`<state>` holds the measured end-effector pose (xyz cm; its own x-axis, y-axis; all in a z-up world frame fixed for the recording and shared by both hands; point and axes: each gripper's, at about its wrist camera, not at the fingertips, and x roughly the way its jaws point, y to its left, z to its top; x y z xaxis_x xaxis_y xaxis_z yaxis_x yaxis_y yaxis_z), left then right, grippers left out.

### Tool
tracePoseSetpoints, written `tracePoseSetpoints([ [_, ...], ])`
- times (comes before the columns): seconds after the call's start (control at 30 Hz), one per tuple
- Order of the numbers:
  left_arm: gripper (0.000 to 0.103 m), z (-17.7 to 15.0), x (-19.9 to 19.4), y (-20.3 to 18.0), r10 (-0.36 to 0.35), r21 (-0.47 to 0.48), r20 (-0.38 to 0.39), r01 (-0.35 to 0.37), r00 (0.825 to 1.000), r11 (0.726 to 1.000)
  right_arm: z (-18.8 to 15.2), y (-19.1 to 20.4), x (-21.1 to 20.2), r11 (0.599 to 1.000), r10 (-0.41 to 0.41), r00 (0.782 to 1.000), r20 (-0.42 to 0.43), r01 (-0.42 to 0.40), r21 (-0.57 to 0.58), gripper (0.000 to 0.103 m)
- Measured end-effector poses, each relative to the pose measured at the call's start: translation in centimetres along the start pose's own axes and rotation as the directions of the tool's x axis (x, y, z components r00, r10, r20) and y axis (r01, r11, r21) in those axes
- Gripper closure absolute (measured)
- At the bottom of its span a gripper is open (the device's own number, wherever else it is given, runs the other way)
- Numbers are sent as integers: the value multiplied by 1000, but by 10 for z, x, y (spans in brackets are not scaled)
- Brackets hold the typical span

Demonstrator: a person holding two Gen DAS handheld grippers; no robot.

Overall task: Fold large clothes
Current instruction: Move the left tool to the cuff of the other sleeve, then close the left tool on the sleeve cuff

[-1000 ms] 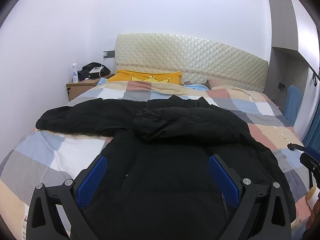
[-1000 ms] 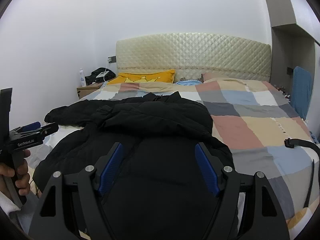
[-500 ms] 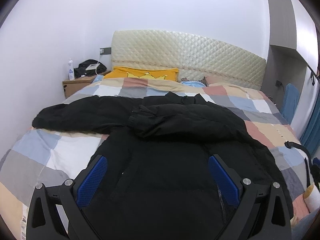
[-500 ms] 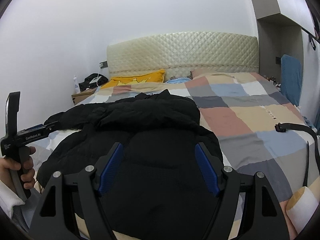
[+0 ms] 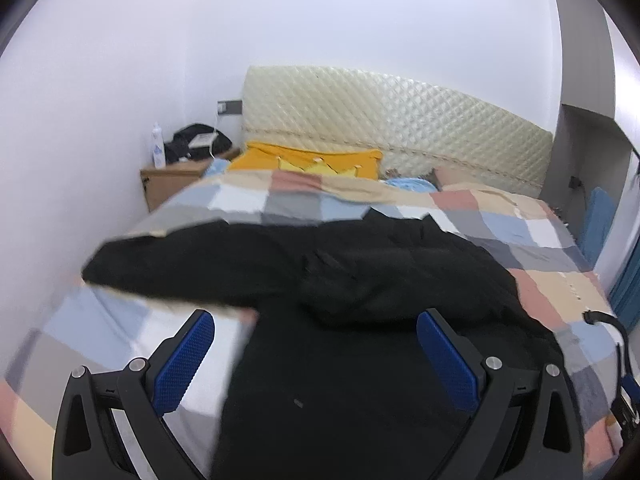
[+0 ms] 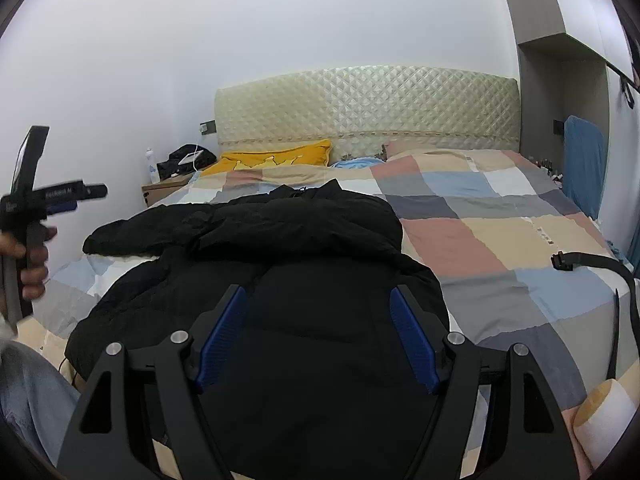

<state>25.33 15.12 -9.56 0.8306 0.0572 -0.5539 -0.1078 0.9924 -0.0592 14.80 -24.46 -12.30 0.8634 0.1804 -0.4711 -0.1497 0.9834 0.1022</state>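
My left gripper (image 5: 316, 334) fills the bottom of its frame, jaws spread wide with nothing between the blue pads (image 5: 184, 360). This view is smeared with blur. My right gripper (image 6: 320, 336) also sits low in its frame, jaws well apart and empty.

The jacket (image 6: 256, 280) is black and padded, spread over the middle and lower half of both frames on the bed (image 6: 500, 232), which has a checked cover. In the right view one sleeve (image 6: 132, 234) runs out to the left of centre, and a folded part lies across the chest above my pads. In the left view the sleeve (image 5: 168, 264) reaches to the left edge of the cover.

At the far left of the right view, my left hand (image 6: 34, 264) grips its handle, raised above the bed's edge. A black strap (image 6: 588, 260) lies on the cover at the right. A yellow pillow (image 6: 276, 158) sits against the headboard (image 6: 368, 104) at upper centre.
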Motion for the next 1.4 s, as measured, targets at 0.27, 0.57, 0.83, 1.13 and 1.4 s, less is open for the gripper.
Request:
tracePoseSetpoints([
  [0.27,1,49,11,73,148,105,65,-155,987,982,-2,5,5,1000,0,1000,-7,0,18,25],
  [0.57,1,50,53,187,181,-41,-58,-184,982,982,-4,18,15,998,-49,999,9,49,30,24],
  [0.83,1,21,111,281,127,-267,-172,-170,977,949,-5,29,33,993,-117,993,-7,117,31,23],
  [1.13,1,-23,164,354,48,-434,-226,-145,973,889,-6,49,59,994,-101,993,-58,102,31,17],
  [1.4,1,-57,208,394,-31,-541,-254,-115,967,833,-10,65,85,995,-59,988,-145,69,70,0],
])
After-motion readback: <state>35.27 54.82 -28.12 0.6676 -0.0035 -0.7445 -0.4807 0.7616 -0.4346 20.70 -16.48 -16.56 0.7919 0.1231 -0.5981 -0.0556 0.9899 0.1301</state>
